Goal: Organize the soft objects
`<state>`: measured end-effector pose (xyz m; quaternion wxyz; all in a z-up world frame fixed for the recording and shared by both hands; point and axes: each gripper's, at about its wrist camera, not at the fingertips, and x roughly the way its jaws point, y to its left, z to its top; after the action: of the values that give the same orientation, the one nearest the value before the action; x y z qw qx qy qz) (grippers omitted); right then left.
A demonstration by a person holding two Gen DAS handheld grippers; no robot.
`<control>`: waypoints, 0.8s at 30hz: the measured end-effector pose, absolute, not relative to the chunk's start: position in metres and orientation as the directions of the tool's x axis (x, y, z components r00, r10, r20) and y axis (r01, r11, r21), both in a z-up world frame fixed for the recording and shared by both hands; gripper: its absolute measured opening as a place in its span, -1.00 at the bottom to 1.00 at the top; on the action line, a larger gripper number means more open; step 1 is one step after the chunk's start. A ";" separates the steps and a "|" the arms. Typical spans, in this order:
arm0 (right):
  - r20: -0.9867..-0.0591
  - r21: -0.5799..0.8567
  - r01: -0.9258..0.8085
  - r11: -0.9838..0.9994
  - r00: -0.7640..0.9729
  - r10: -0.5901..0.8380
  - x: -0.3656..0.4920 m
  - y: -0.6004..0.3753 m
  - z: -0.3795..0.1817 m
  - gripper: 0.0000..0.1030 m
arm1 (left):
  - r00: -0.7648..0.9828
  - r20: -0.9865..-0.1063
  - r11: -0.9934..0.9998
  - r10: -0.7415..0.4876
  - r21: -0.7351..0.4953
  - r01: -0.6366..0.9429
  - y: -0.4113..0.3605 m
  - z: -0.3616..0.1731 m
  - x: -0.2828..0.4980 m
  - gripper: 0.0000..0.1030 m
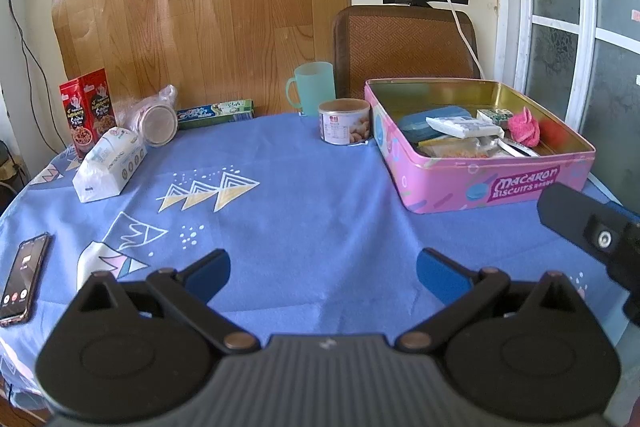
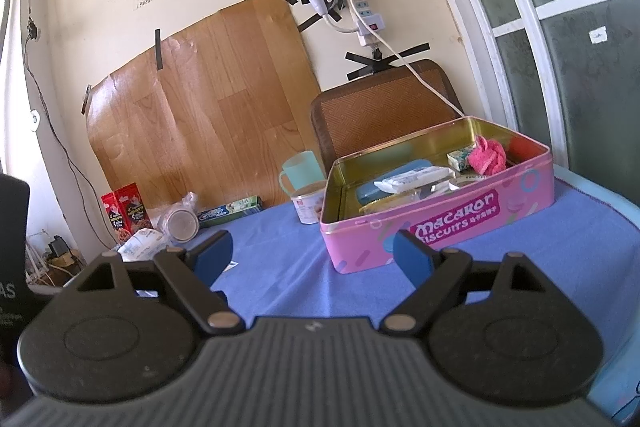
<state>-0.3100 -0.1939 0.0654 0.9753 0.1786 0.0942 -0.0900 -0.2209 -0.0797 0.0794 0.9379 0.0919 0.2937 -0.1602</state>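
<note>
Holding both tools above the blue tablecloth point(image 1: 320, 187), you have the left gripper point(image 1: 323, 273) with jaws spread wide and nothing between its blue pads point(image 1: 212, 273). Your right gripper point(image 2: 312, 257) is likewise wide apart and empty; one of its blue pads point(image 2: 414, 261) overlaps the front wall of the pink tin point(image 2: 440, 227) in the right wrist view, but contact cannot be confirmed.

In the left wrist view, the pink tin point(image 1: 480, 183) sits at the right of centre, lid off. Inside it:
- a pink fluffy cloth point(image 1: 525, 126) near the far right corner, with a red soft item point(image 1: 554, 133) just beside it;
- a blue case point(image 1: 434, 121) toward the left wall, with a white packet point(image 1: 460, 127) lying across it;
- a small green-and-white box point(image 1: 495, 115) against the back wall.

A soft tissue pack point(image 1: 110, 163) lies at the left of the frame, outside the tin and well apart from it. Behind it stand a red carton point(image 1: 88, 107), a bagged jar point(image 1: 158, 121) on its side and a toothpaste box point(image 1: 216, 113). A can point(image 1: 344, 121) stands just beside the tin's left wall, with a green mug point(image 1: 312, 89) behind it. A phone point(image 1: 22, 277) lies at the lower left edge.
</note>
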 end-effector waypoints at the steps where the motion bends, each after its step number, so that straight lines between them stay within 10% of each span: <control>1: -0.219 0.332 0.211 0.919 0.965 -0.142 -0.309 -0.195 0.066 0.73 | 0.774 -0.582 0.932 -0.248 0.076 0.355 -0.079 0.080 -0.220 1.00; 24: -0.205 0.328 0.212 0.921 0.967 -0.150 -0.314 -0.194 0.067 0.73 | 0.775 -0.576 0.927 -0.262 0.075 0.368 -0.080 0.081 -0.223 1.00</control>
<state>-0.3137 -0.1940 0.0667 0.9759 0.1764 0.0885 -0.0929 -0.2233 -0.0798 0.0806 0.9375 0.0919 0.2906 -0.1680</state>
